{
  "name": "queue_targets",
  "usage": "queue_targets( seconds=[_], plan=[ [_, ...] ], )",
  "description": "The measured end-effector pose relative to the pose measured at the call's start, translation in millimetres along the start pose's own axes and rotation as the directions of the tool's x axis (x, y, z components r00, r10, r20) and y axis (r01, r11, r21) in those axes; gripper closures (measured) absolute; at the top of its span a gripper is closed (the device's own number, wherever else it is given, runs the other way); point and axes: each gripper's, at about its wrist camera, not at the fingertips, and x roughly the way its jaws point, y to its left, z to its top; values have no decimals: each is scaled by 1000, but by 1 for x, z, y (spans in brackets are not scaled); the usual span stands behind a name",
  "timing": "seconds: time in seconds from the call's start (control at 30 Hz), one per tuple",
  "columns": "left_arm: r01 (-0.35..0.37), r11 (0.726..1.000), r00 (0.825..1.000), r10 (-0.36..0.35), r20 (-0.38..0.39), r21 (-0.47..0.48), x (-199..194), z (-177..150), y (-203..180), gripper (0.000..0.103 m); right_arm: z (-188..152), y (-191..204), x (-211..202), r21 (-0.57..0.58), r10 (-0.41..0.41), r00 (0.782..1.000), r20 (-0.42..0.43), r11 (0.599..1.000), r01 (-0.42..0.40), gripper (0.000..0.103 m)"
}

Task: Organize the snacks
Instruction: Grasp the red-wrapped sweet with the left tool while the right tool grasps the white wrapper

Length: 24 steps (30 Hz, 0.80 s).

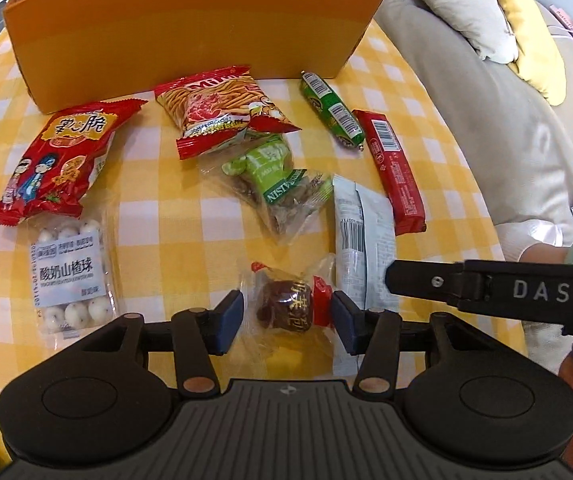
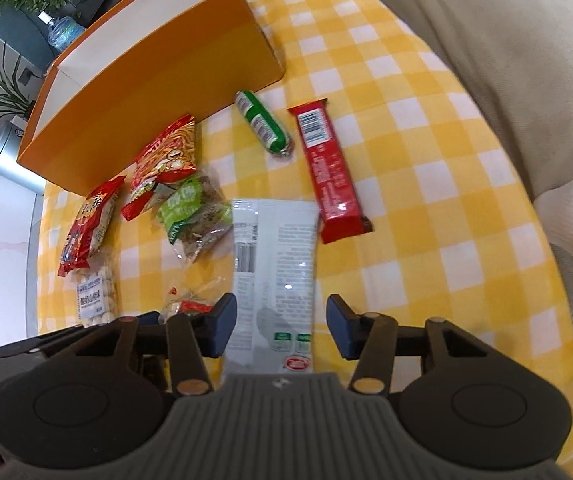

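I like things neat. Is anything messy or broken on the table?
Nothing looks broken or spilled. The snacks just lie scattered on the checked cloth, none seen inside the orange box. The noodle packet rests partly on the raisin bag.

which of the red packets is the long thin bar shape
The red bar lying beside the green sausage, barcode side up. The other two red packets, the noodle snack and the cartoon bag, are puffy pillow bags.
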Motion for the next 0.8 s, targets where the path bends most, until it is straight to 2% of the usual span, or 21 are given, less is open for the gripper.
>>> queue_targets(
  seconds=[0.13, 0.2, 0.4, 0.47, 0.53, 0.8],
  plan=[
    [5, 1000, 1000, -5, -1, 15, 3, 3, -1, 44, 6, 4, 9, 6, 9, 1000, -2, 1000, -9, 53],
    [-10, 999, 1000, 10, -5, 38, 4, 3, -3, 39, 8, 5, 13, -1, 3, 1000, -4, 1000, -3, 50],
    [-42, 995, 998, 46, -38, 96, 6, 6, -14, 39, 10, 10, 25, -18, -5, 999, -37, 1000, 4, 48],
    [-50, 991, 997, 57, -52, 123, 7, 8, -18, 38, 10, 10, 30, -21, -9, 998, -55, 1000, 8, 42],
    [-54, 989, 996, 63, -59, 139, 8, 8, -20, 37, 10, 10, 34, -21, -12, 998, -66, 1000, 11, 41],
    [-41, 992, 996, 50, -75, 120, 14, 4, -17, 37, 10, 13, 42, -22, -12, 997, -81, 1000, 10, 39]
  ],
)
